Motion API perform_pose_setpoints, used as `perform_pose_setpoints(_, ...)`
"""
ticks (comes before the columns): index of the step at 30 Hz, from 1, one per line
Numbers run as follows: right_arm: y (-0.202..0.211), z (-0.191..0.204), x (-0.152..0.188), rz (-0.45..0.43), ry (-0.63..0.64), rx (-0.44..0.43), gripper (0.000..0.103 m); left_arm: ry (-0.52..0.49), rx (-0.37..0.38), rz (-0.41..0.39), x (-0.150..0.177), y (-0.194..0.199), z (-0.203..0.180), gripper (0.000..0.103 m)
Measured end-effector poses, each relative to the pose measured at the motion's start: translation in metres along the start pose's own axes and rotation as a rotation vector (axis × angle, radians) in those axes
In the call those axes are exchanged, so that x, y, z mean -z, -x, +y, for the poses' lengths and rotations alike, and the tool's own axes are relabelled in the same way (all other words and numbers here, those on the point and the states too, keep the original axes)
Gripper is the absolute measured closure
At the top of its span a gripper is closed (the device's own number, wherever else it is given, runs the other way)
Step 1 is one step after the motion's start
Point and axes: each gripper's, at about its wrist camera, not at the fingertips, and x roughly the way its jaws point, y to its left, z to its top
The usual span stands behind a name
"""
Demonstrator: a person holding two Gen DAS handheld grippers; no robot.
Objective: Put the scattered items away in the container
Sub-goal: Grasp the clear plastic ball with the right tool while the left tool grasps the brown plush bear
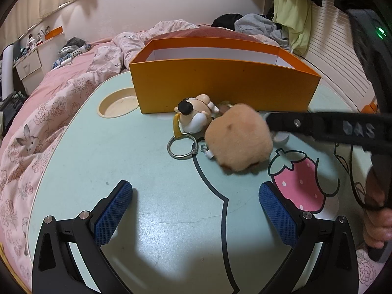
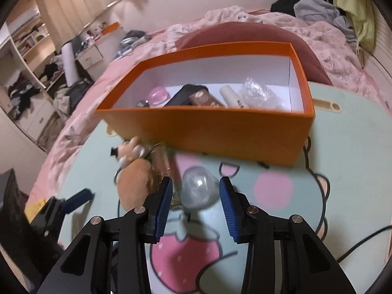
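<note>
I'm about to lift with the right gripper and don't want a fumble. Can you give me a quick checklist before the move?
1. Right gripper straddles silvery rounded item: ok.
2. Pads pressing firmly on it: cannot tell, the picture is blurred.
3. Plush toy clear of that gripper: not ok, it lies right beside it.
4. Room left in orange box: ok.
5. Left gripper open and empty: ok.

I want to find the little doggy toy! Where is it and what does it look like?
Look at the big orange box on the pale green table. Just in front of its near wall lies the dog figurine, beside a fluffy tan plush. Unlike the fuzzy plush, the dog is hard and shiny, tan and white, with a black hat and a metal key ring.
</note>
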Motion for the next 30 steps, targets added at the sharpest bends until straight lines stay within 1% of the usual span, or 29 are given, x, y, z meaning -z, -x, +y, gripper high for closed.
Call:
perform_pose_setpoints(3,0.005,-0.008,-0.001,-0.038,-0.039,0.027,0.064,-0.001,0.000,0.000,0.000,0.000,0.000,0.000)
perform_pose_setpoints(6,0.003,-0.006,-0.005,-0.049,-0.026,0.050,0.064,-0.001,0.001,0.000,0.000,0.000,0.001,0.000)
perform_pose_setpoints(10,-0.010,0.006,-0.010,-0.030,0.035,0.081,0.065,-0.001,0.001,0.000,0.000,0.000,0.001,0.000)
perform_pose_setpoints(11,-0.015,0.011,-0.010,-0.016,0.056,0.107,0.065,-0.001,0.001,0.000,0.000,0.000,0.001,0.000)
perform_pose_setpoints(13,-0.021,0.024,-0.008,-0.014,0.129,0.190,0.068,-0.001,0.001,0.000,0.000,0.000,0.002,0.000)
perform_pose_setpoints(14,-0.023,0.029,-0.006,-0.013,0.160,0.213,0.069,-0.001,0.001,0.000,0.000,0.000,0.002,0.000)
perform_pose_setpoints(16,-0.023,0.035,0.001,-0.017,0.200,0.231,0.071,-0.001,0.002,0.000,0.001,0.000,0.002,0.000)
perform_pose_setpoints(18,-0.021,0.036,0.005,-0.024,0.216,0.224,0.072,-0.001,0.001,0.000,0.001,0.000,0.002,0.000)
perform_pose_setpoints(19,-0.020,0.034,0.006,-0.023,0.215,0.213,0.080,-0.001,0.002,0.000,0.001,0.000,0.003,0.000)
perform_pose_setpoints(22,-0.010,0.021,0.008,-0.033,0.165,0.185,0.082,0.006,-0.001,-0.002,0.001,0.002,0.004,0.000)
perform_pose_setpoints(24,0.002,0.012,0.013,-0.063,0.125,0.157,0.083,0.026,0.025,-0.011,0.002,0.006,0.007,0.000)
perform_pose_setpoints(26,0.017,0.004,0.016,-0.112,0.093,0.145,0.083,0.058,0.066,-0.045,0.002,0.014,0.013,0.000)
perform_pose_setpoints(27,0.023,0.001,0.017,-0.135,0.080,0.141,0.083,0.070,0.068,-0.071,0.002,0.020,0.016,0.000)
perform_pose_setpoints(29,0.033,-0.005,0.021,-0.171,0.052,0.127,0.083,0.085,0.039,-0.112,-0.001,0.028,0.017,0.001)
perform_pose_setpoints(30,0.035,-0.007,0.021,-0.180,0.042,0.119,0.083,0.085,0.033,-0.119,-0.003,0.029,0.016,0.003)
